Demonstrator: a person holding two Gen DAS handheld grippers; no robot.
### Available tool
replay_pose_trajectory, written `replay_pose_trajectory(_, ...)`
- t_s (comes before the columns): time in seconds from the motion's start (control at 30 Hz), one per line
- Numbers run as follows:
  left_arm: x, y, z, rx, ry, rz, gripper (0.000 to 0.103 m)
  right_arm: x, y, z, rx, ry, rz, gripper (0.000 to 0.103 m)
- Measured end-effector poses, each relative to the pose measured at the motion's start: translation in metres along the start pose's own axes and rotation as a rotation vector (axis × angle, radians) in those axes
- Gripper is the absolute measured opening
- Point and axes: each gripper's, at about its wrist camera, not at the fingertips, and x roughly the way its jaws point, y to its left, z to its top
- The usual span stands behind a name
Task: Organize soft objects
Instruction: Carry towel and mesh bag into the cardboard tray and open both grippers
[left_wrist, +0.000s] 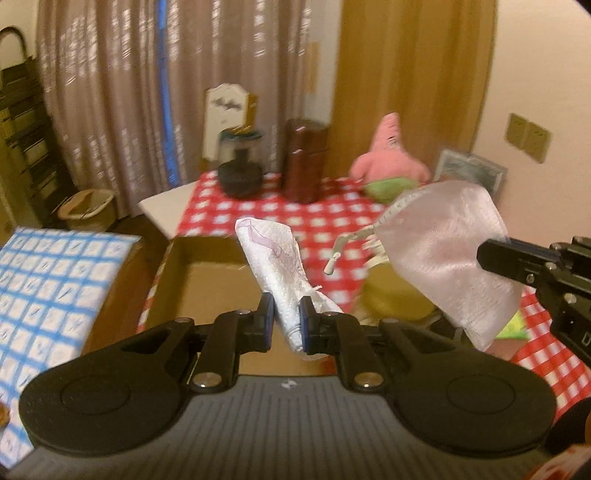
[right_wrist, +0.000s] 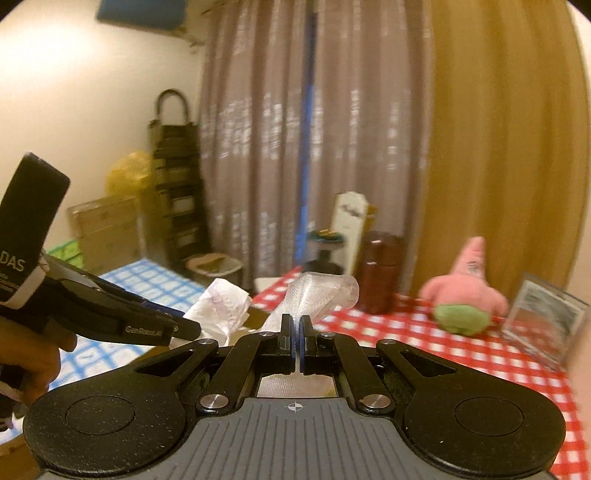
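Left tongs (left_wrist: 286, 317) grip your white tissue pack (left_wrist: 273, 258) above the open box (left_wrist: 207, 280); right tongs (right_wrist: 296, 332) clench the sheer pouch (right_wrist: 325, 288). Neither is stowed, and the pink plush (left_wrist: 388, 155) waits on the surface (left_wrist: 295, 221).

Warm dim indoor light, motion blur across the background; fisheye bending, dark corners

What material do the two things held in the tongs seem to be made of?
The white bundle in the left tongs looks like embossed paper towel or thin quilted cloth: matte, dimpled, crumpled. The pale pink pouch in the right tongs looks like satin or organza: glossy sheen, slightly translucent, with a drawstring.
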Motion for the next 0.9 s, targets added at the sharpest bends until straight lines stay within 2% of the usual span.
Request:
replay_pose_trajectory(0.17, 0.013, 0.033, -0.018, -0.022, 0.051, 0.039, 0.013, 0.039, 0.027, -0.013, -0.005, 0.060, 0.074, 0.002)
replay_pose_trajectory(0.47, 0.051, 0.063, -0.049, -0.062, 0.149, 0.052, 0.013, 0.095, 0.035, -0.049, 0.047, 0.180, 0.137, 0.002)
replay_pose_trajectory(0.53, 0.059, 0.066, -0.052, -0.060, 0.173, 0.055, 0.015, 0.106, 0.035, -0.054, 0.057, 0.204, 0.147, 0.002)
replay_pose_trajectory(0.63, 0.068, 0.068, -0.057, -0.063, 0.197, 0.069, 0.026, 0.114, 0.035, -0.062, 0.062, 0.233, 0.160, 0.002)
replay_pose_trajectory(0.83, 0.069, 0.078, -0.065, -0.089, 0.205, 0.085, 0.027, 0.130, 0.038, -0.074, 0.069, 0.273, 0.175, 0.002)
replay_pose_trajectory(0.9, 0.067, 0.081, -0.066, -0.104, 0.201, 0.096, 0.031, 0.135, 0.038, -0.078, 0.072, 0.295, 0.188, 0.002)
